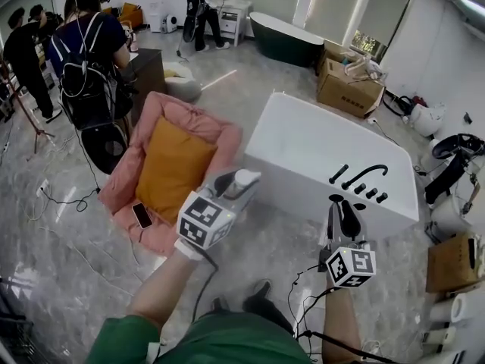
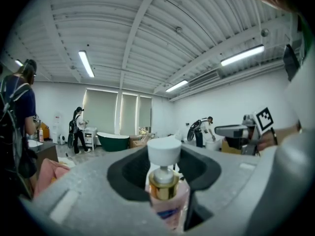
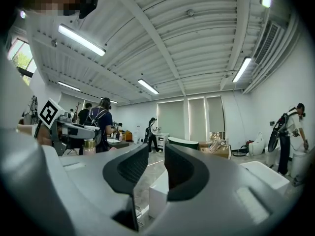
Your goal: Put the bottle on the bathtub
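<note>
Looming wide across the floor is the white bathtub (image 1: 303, 139), black tap (image 1: 364, 174) on its near-right rim. Left of it sits a pink seat (image 1: 198, 120) with an orange cushion (image 1: 173, 165). Left claw (image 1: 236, 183) is up in the air between seat and tub, clamped on the bottle (image 2: 166, 200): pink body, gold collar, white cap up, not on the tub yet. Right claw (image 1: 347, 220) hangs by the tub's near edge, jaws a little apart, nothing between them.
</note>
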A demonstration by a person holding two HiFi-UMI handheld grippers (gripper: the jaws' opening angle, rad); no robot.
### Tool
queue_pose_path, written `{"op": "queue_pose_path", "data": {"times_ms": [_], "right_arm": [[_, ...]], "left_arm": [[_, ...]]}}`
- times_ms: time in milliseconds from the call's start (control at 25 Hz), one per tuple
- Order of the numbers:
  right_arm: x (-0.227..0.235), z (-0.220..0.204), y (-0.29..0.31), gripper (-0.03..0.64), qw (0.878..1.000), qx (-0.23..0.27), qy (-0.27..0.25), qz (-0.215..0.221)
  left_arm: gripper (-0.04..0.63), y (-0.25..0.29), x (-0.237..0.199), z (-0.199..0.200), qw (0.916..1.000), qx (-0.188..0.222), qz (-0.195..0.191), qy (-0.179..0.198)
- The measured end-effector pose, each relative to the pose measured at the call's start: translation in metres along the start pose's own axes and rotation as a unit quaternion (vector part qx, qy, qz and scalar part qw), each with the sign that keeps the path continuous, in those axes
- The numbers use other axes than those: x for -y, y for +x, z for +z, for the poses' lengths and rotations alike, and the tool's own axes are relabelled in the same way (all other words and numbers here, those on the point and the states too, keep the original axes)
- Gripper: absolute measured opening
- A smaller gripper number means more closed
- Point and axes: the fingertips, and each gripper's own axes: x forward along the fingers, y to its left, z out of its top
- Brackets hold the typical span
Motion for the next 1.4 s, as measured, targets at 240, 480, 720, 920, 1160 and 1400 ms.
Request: {"op": "queue_pose_path", "data": {"times_ms": [240,480,720,920,1160,1400], "right_arm": [[0.011,-0.01,0.053,0.109,1.0,-0.001,0.018,0.026],[0.039,-0.011,0.113,0.109,0.997,0.012,0.042,0.058],[0.088,-0.008,0.169,0.107,0.995,0.021,0.056,0.083],[0.135,-0.006,0.195,0.107,0.993,0.026,0.062,0.099],[0.173,0.007,0.209,0.107,0.991,0.04,0.064,0.108],[0.206,0.0,0.214,0.107,0.991,0.038,0.07,0.108]], "left_arm": [[0.166,0.032,-0.029,-0.011,0.9997,-0.015,0.014,-0.014],[0.166,0.073,-0.055,-0.004,0.9989,-0.023,0.041,-0.008],[0.166,0.127,-0.082,0.008,0.9964,-0.019,0.08,-0.021],[0.167,0.179,-0.081,0.015,0.9946,-0.025,0.098,-0.021],[0.166,0.218,-0.079,0.031,0.9936,-0.016,0.109,-0.024],[0.166,0.254,-0.076,0.03,0.993,-0.019,0.114,-0.024]]}}
